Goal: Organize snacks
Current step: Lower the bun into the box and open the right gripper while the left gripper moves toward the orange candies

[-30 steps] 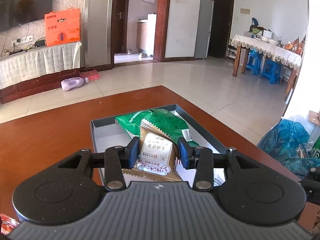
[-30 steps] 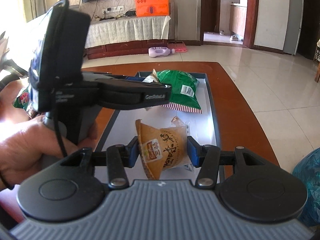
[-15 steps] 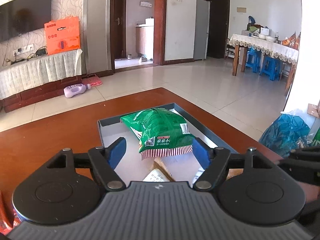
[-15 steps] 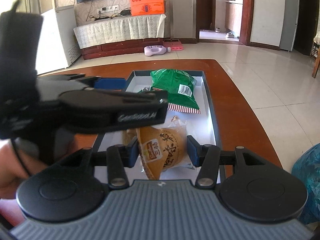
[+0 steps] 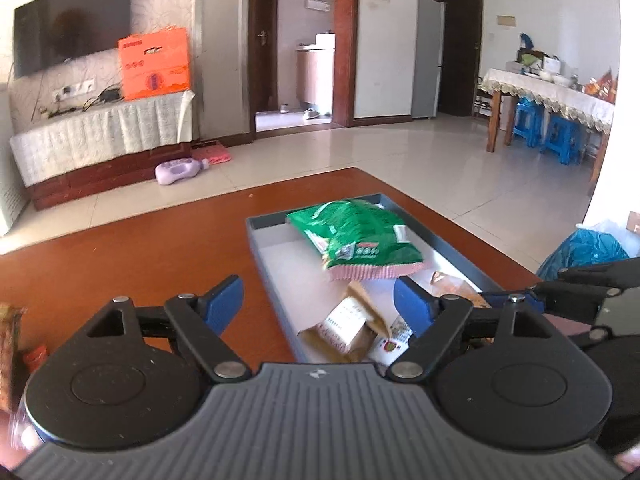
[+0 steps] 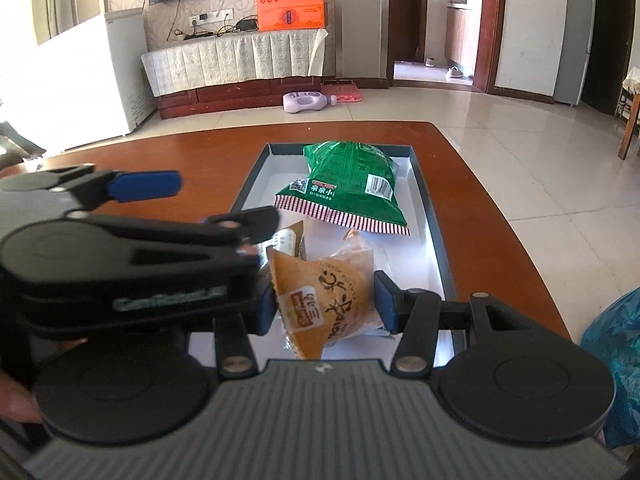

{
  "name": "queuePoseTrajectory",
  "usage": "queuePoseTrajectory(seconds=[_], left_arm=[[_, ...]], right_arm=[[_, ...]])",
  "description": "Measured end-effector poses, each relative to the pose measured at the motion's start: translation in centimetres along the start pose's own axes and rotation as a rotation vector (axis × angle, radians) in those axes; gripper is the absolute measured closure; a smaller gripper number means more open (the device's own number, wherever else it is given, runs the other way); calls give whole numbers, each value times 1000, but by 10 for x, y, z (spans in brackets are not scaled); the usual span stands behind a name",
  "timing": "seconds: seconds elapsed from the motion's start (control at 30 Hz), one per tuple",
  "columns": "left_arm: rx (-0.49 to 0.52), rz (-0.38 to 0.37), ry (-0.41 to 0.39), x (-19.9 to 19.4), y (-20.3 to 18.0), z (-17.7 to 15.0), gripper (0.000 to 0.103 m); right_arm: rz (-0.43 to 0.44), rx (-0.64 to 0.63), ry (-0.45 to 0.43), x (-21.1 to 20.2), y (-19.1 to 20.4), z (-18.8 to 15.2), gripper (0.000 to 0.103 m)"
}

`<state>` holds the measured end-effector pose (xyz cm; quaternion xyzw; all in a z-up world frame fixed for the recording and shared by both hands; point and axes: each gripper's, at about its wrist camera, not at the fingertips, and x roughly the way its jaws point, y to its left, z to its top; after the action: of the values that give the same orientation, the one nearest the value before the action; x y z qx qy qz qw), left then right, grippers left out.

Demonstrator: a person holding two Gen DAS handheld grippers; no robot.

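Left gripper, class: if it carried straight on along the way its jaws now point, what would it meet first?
Probably the tray: its near-left wall lies between the open, empty jaws of the left gripper, with the brown snack packet just inside; depth is uncertain.

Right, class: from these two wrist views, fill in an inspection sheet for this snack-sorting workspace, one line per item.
Surface: brown wooden table, glossy.
Job's things: dark-rimmed tray holds a green bag at its far end and a small brown packet nearer; an orange-brown packet is over its near end.
Clutter: wrappers at the table's left edge.
Grippers: left gripper open, jaws just widened, nothing between them; right gripper shut on the orange-brown packet.
Cables: wires on the TV stand.
Surroundings: orange box, purple bottle on the floor, blue bag.
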<state>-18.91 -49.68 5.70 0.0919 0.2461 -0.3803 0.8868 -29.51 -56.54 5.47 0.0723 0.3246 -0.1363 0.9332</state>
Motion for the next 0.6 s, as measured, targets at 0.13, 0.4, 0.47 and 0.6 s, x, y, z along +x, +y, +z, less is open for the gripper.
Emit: queuePoseTrajectory(seconds=[0.13, 0.4, 0.47, 0.6], left_arm=[[-31, 31, 10, -13, 12, -6, 17], [-76, 75, 18, -42, 27, -16, 16], [-85, 86, 26, -49, 31, -20, 14], [-50, 118, 45, -60, 31, -29, 13]], right_arm=[[-9, -19, 6, 0, 4, -1, 50], [-26, -37, 11, 1, 9, -2, 49], [-34, -47, 13, 2, 13, -2, 48], [-37, -31, 14, 2, 14, -2, 47]])
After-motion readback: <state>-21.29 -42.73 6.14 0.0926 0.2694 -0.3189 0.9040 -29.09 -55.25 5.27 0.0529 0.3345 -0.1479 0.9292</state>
